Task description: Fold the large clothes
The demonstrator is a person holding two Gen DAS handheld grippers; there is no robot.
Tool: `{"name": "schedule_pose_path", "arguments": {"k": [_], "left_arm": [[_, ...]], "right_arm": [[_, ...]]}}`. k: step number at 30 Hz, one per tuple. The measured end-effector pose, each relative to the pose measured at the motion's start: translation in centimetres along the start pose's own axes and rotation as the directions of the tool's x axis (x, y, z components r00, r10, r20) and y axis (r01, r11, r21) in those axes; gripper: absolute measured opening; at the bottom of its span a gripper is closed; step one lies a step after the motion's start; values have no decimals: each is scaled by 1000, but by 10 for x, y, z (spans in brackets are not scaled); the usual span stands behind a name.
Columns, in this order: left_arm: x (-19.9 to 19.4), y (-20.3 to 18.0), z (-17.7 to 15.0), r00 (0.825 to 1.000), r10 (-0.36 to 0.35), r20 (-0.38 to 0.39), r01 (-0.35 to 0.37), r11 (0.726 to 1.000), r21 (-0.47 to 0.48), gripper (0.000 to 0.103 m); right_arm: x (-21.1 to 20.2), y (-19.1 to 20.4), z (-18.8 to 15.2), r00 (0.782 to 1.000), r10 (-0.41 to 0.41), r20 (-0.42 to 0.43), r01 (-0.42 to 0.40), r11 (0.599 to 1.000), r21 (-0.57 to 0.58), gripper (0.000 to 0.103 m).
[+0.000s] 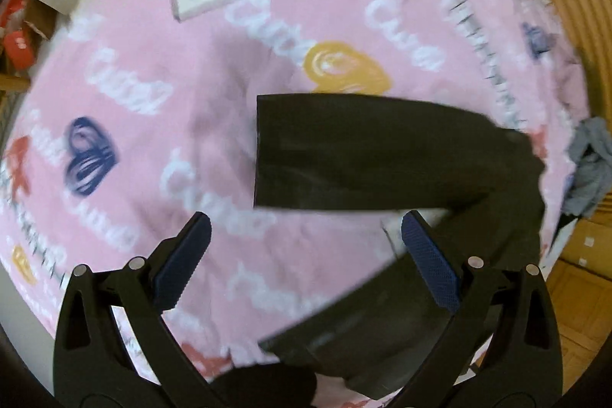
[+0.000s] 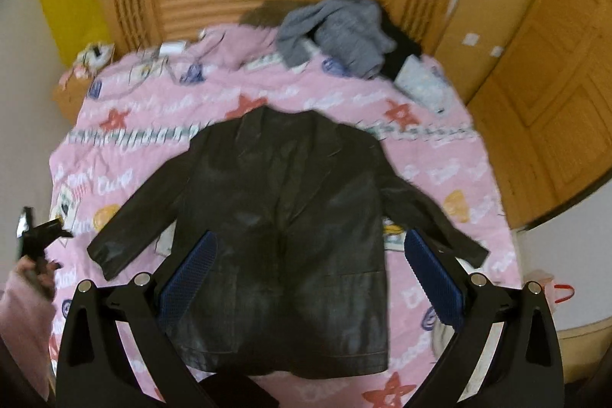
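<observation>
left wrist view: the left tool (image 1: 302, 236) hangs open and empty over the pink bedspread (image 1: 153, 159), just short of the black jacket's sleeve (image 1: 363, 151); slick leather could slip from a shallow pinch.

right wrist view: the right tool (image 2: 310, 259), open and empty, hovers above the whole jacket (image 2: 283, 209), spread flat with a grey garment (image 2: 336, 25) beyond its collar, which the left view misses.

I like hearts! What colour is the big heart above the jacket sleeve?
Yellow heart, printed on the pink bedspread; the left wrist view shows it best.

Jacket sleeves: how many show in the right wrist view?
2. The left sleeve spreads toward the bed's left edge; the right sleeve angles out on the other side. Both lie flat, unfolded.
</observation>
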State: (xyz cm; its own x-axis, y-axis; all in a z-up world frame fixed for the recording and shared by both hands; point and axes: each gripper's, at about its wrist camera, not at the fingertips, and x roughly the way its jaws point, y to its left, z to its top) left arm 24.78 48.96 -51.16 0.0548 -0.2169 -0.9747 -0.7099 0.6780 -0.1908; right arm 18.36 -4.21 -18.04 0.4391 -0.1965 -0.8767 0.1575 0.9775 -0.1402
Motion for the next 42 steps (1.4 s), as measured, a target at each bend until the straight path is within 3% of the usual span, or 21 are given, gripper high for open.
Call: {"name": "schedule_pose_path", "arguments": {"k": [5, 10, 11, 14, 15, 17, 18, 23, 27, 29, 33, 37, 38, 42], "left_arm": [[97, 30, 44, 993, 15, -120, -17, 1000, -19, 91], [126, 32, 54, 987, -66, -148, 66, 998, -11, 88], [128, 27, 54, 987, -65, -148, 65, 998, 1, 84], [129, 16, 53, 990, -22, -140, 28, 999, 40, 57], [126, 13, 50, 991, -4, -130, 10, 999, 46, 42], [109, 4, 43, 993, -47, -105, 53, 997, 55, 24], [100, -2, 39, 995, -41, -92, 47, 996, 71, 21], [41, -47, 8, 1000, 10, 17, -13, 981, 194, 15], [-10, -100, -29, 992, -24, 126, -17, 948, 316, 13], [-44, -143, -60, 981, -74, 181, -7, 911, 411, 13], [-83, -239, -125, 954, -211, 214, 63, 835, 546, 13], [-108, -338, -204, 914, -357, 192, 138, 719, 681, 13], [-113, -369, -233, 901, -397, 175, 155, 672, 724, 13], [-103, -440, -304, 892, -440, 100, 174, 540, 823, 14]], "right_arm": [[42, 44, -10, 999, -25, -46, 23, 998, -55, 95], [76, 65, -39, 997, -37, -71, 30, 994, -103, 95], [80, 65, -45, 996, -50, -76, 42, 994, -105, 95], [94, 55, -61, 994, -51, -98, 44, 996, -73, 95], [100, 51, -65, 993, -48, -107, 42, 998, -56, 95], [108, 45, -69, 992, -42, -116, 38, 999, -35, 95], [110, 43, -71, 993, -38, -115, 35, 999, -28, 95], [118, 22, -72, 996, -7, -87, 7, 1000, -7, 95], [130, -14, -79, 997, 6, -76, -3, 999, 39, 95], [141, -39, -84, 996, 5, -94, 2, 997, 72, 95], [157, -94, -98, 993, -11, -115, 30, 986, 162, 95], [173, -150, -112, 988, -70, -137, 101, 968, 231, 95], [177, -163, -116, 987, -81, -139, 114, 963, 245, 95], [206, -217, -133, 977, -141, -163, 184, 939, 292, 95]]}}
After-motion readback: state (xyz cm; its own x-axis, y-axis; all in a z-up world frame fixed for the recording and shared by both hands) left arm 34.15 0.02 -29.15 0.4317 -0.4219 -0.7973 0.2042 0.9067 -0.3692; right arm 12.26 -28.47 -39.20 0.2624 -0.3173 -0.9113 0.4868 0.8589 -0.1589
